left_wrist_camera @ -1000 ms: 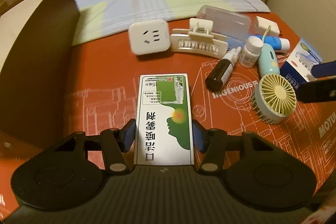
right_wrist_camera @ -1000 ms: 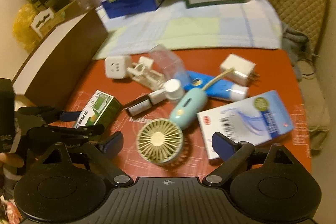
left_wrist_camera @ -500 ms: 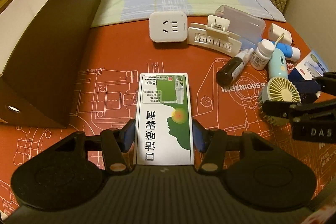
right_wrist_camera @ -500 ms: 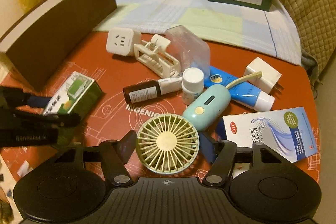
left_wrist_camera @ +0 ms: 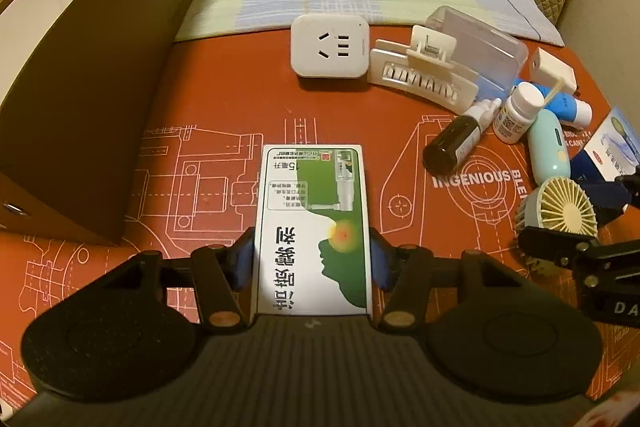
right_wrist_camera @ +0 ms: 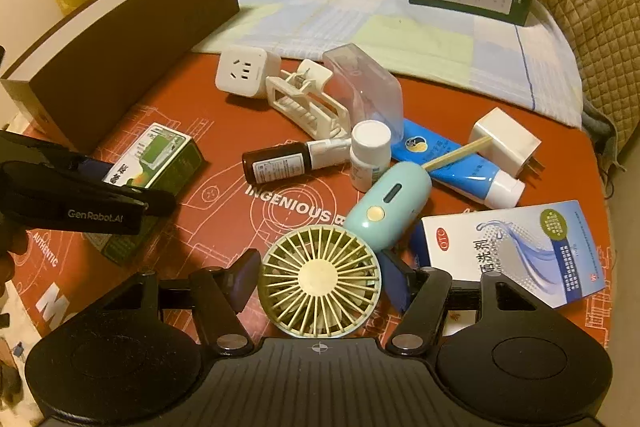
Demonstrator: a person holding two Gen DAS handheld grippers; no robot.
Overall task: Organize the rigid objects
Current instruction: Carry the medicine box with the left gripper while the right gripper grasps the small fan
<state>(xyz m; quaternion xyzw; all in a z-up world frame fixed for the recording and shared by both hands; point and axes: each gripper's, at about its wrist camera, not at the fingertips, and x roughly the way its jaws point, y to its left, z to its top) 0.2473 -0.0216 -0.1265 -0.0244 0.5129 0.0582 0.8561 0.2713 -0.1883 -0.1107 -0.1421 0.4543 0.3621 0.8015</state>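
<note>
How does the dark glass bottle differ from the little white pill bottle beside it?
The dark bottle lies on its side; the white bottle stands upright. The dark bottle is brown, slim and longer; the white bottle is squat. Both carry labels, have white tops and sit on the red mat.

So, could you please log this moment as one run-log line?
left gripper: shut on green-and-white box | right gripper: shut on fan head

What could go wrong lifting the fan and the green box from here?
1. The right gripper clamps only the fan head; its mint handle touches the white pill bottle and may topple it.
2. The left gripper grips the green box near one end, so it may tilt.
</note>
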